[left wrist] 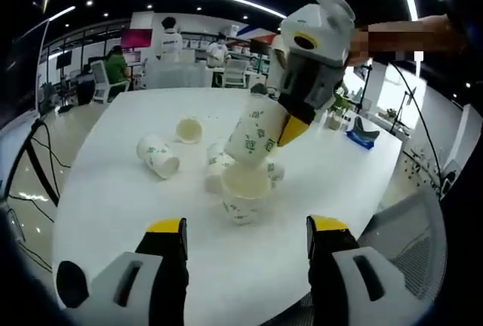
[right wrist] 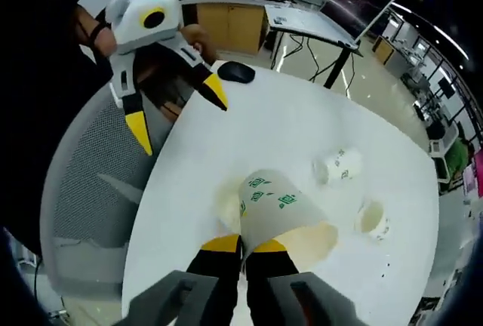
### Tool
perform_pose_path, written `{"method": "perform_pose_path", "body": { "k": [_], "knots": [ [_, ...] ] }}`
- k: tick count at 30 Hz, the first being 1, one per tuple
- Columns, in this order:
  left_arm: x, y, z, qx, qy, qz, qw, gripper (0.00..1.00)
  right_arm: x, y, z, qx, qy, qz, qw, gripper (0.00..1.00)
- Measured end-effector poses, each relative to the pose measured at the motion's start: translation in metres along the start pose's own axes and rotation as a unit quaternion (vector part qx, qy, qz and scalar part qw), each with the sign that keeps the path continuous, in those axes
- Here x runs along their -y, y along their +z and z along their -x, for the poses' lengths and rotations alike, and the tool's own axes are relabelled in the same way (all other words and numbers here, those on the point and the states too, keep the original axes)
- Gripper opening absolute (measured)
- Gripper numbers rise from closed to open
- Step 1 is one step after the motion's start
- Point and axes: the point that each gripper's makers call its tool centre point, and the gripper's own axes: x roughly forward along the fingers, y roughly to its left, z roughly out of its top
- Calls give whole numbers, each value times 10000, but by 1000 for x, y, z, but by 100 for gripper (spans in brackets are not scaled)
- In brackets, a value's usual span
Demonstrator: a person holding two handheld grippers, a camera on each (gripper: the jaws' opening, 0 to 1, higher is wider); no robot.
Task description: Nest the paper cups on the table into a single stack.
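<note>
My right gripper [right wrist: 247,246] is shut on the wall of a white paper cup with green marks [right wrist: 275,209]. In the left gripper view that held cup [left wrist: 256,133] hangs tilted just above the mouth of an upright cup [left wrist: 245,188] on the white table [left wrist: 113,205], with the right gripper [left wrist: 290,126] gripping it from the upper right. Another cup [left wrist: 158,155] lies on its side to the left, and one more [left wrist: 189,130] lies behind it. My left gripper [left wrist: 247,228] stands open near the table's front edge, holding nothing.
More cups [left wrist: 219,164] crowd behind the upright one. Two loose cups [right wrist: 338,166] [right wrist: 373,220] lie beyond the held cup in the right gripper view. A black mouse [right wrist: 236,72] rests on the table, and a grey mesh chair [right wrist: 83,190] stands at its edge.
</note>
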Motion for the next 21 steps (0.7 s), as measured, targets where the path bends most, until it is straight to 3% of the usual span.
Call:
{"method": "perform_pose_path", "body": {
  "k": [9,21],
  "knots": [
    [-1,-2,4,-7,49,55,10000,63,-10,-3,-15,-318,141,217,9992,0],
    [3,2,-1,4,-2,45,10000,63,-5,-10,-27,-372,240,110,9990,0]
  ]
}}
